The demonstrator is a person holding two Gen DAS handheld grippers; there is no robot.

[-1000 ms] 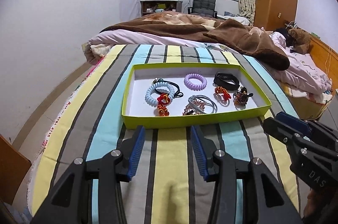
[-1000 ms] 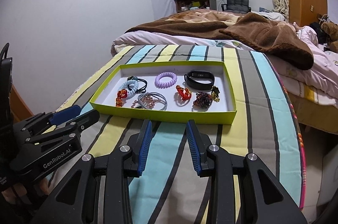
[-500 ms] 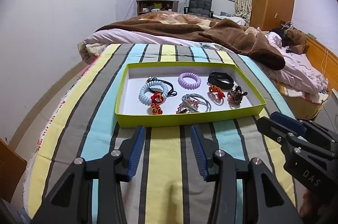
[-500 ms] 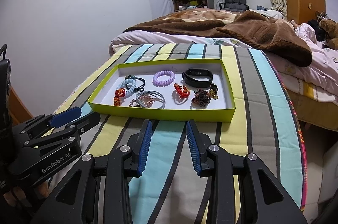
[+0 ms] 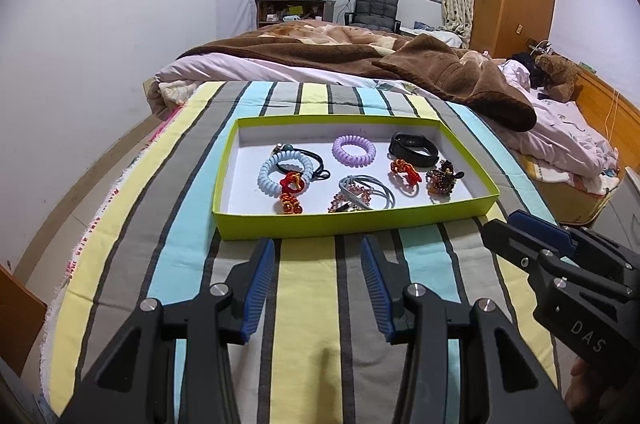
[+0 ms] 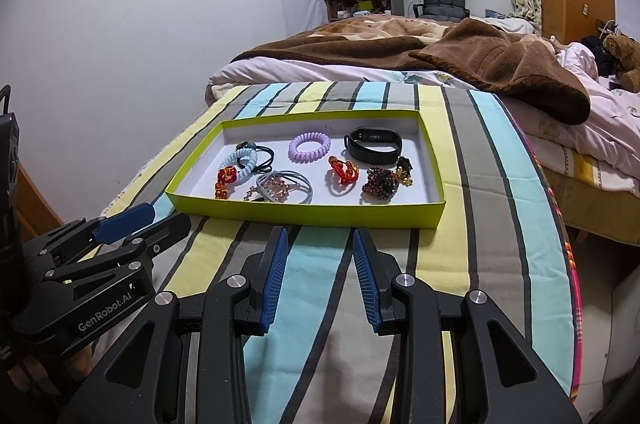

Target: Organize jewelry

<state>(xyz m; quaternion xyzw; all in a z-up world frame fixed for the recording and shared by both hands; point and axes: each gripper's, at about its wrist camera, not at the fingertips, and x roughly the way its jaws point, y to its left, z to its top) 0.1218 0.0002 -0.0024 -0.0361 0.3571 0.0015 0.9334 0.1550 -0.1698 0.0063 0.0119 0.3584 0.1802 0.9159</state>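
Observation:
A lime-green tray (image 5: 320,224) (image 6: 304,214) lies on the striped bedspread (image 5: 180,224). In it are a light blue spiral hair tie (image 5: 276,172), a purple spiral hair tie (image 5: 354,150), a black wristband (image 5: 412,150), red knot charms (image 5: 406,170), grey hair ties with pink beads (image 5: 364,190) and a dark bead bracelet (image 5: 440,180). My left gripper (image 5: 317,244) (image 6: 168,218) hovers open just in front of the tray's near wall, with nothing between its jaws. My right gripper (image 6: 320,232) (image 5: 504,222) stands open beside it, also in front of the tray.
A brown blanket (image 5: 440,72) and pale quilt lie piled beyond the tray. A teddy bear (image 5: 556,76) sits at the far right. The bed's edge drops off at the left by the wall and at the right (image 6: 568,264). Bare striped cover surrounds the tray.

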